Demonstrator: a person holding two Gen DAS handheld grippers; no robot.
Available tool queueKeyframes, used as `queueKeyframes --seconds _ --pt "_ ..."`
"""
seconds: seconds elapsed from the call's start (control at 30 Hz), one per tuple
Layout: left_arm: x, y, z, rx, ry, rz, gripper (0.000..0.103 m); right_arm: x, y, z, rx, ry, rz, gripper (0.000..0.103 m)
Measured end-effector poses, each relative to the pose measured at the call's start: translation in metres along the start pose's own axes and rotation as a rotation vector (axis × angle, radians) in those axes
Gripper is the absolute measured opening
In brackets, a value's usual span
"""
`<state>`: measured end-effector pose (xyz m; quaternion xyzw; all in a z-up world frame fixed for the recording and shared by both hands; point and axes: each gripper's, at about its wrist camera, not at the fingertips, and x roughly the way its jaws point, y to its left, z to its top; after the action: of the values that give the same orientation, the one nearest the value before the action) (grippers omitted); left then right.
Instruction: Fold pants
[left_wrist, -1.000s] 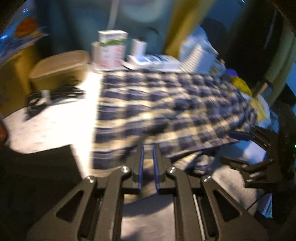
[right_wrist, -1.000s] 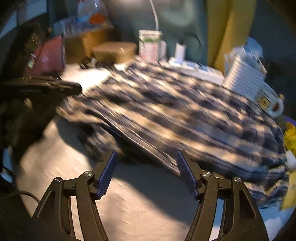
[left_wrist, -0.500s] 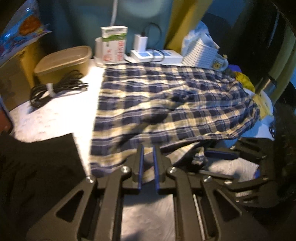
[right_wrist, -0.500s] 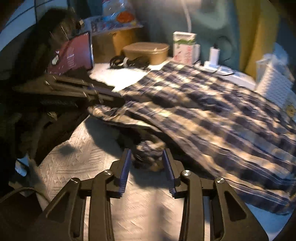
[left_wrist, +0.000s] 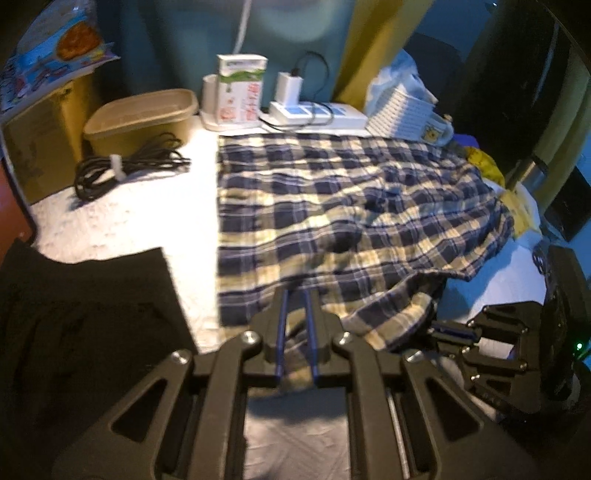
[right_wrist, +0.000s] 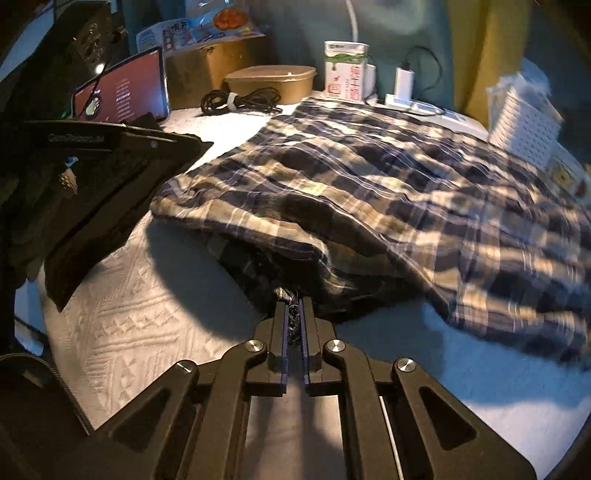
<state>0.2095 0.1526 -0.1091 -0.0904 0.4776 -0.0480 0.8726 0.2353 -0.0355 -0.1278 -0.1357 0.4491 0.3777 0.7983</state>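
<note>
Pants (left_wrist: 332, 206) in navy-and-cream plaid lie spread on the white worktop (left_wrist: 140, 206), and this is the grab before the fold: the left claw (left_wrist: 295, 314) is pinching the near hem, while the right claw (right_wrist: 293, 314) has just been closing and now nips a bunched dark edge. Long axis in the left wrist view looks to run from 6 o'clock up to 12, though which end is the waistband I can't tell. Next, I'd say, both pinches must lift together and carry that edge toward 12.

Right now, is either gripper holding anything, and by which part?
Both hold the plaid pants: left gripper on the near edge, right gripper, jaws just closed, on a bunched dark fold at the near edge.
</note>
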Motion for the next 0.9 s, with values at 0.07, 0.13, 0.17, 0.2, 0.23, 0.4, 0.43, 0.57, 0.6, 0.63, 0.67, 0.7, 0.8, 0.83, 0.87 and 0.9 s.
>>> queueKeyframes --seconds 0.07,0.13,0.17,0.2,0.23,0.4,0.43,0.57,0.6,0.63,0.67,0.7,0.8,0.83,0.87,0.9 --pt "0.007 -0.009 0.001 0.016 0.013 -0.023 0.010 -0.004 0.000 -0.003 0.023 -0.014 -0.014 0.007" --pt "0.013 -0.020 0.001 0.043 0.017 -0.064 0.010 -0.011 0.000 -0.008 0.042 -0.028 -0.013 0.007" --pt "0.019 -0.027 0.000 0.065 0.028 -0.079 0.010 -0.014 0.000 -0.012 0.044 -0.030 -0.003 0.009" --pt "0.026 -0.031 -0.001 0.081 0.047 -0.075 0.010 -0.016 0.000 -0.015 0.042 -0.029 0.002 0.009" --pt "0.037 -0.035 -0.003 0.097 0.080 -0.057 0.010 -0.018 -0.002 -0.017 0.042 -0.027 0.006 0.009" --pt "0.049 -0.033 -0.005 0.099 0.102 -0.041 0.010 -0.034 -0.020 -0.034 0.102 0.015 0.088 0.011" --pt "0.046 -0.031 -0.004 0.087 0.104 -0.033 0.010 -0.040 -0.027 -0.039 0.117 0.014 0.077 0.015" --pt "0.029 -0.027 0.002 0.052 0.042 -0.041 0.011 -0.064 -0.071 -0.051 0.190 -0.016 -0.013 0.072" --pt "0.026 -0.026 0.002 0.045 0.024 -0.038 0.011 -0.069 -0.083 -0.052 0.216 -0.029 -0.036 0.073" --pt "0.023 -0.025 0.006 0.033 -0.001 -0.023 0.012 -0.073 -0.096 -0.053 0.245 -0.044 -0.057 0.073" --pt "0.023 -0.024 0.011 0.022 -0.015 -0.006 0.013 -0.080 -0.117 -0.055 0.296 -0.069 -0.085 0.074" --pt "0.024 -0.023 0.015 0.008 -0.027 0.012 0.013 -0.083 -0.132 -0.056 0.339 -0.083 -0.103 0.074" --pt "0.032 -0.015 0.029 -0.037 -0.040 0.051 0.015 -0.092 -0.180 -0.063 0.468 -0.123 -0.162 0.074" --pt "0.035 -0.011 0.035 -0.058 -0.037 0.062 0.015 -0.094 -0.193 -0.064 0.499 -0.136 -0.175 0.074" --pt "0.038 -0.007 0.039 -0.076 -0.035 0.065 0.015 -0.095 -0.209 -0.066 0.541 -0.153 -0.178 0.074" --pt "0.040 -0.005 0.042 -0.087 -0.036 0.064 0.016 -0.094 -0.220 -0.068 0.574 -0.159 -0.165 0.074"
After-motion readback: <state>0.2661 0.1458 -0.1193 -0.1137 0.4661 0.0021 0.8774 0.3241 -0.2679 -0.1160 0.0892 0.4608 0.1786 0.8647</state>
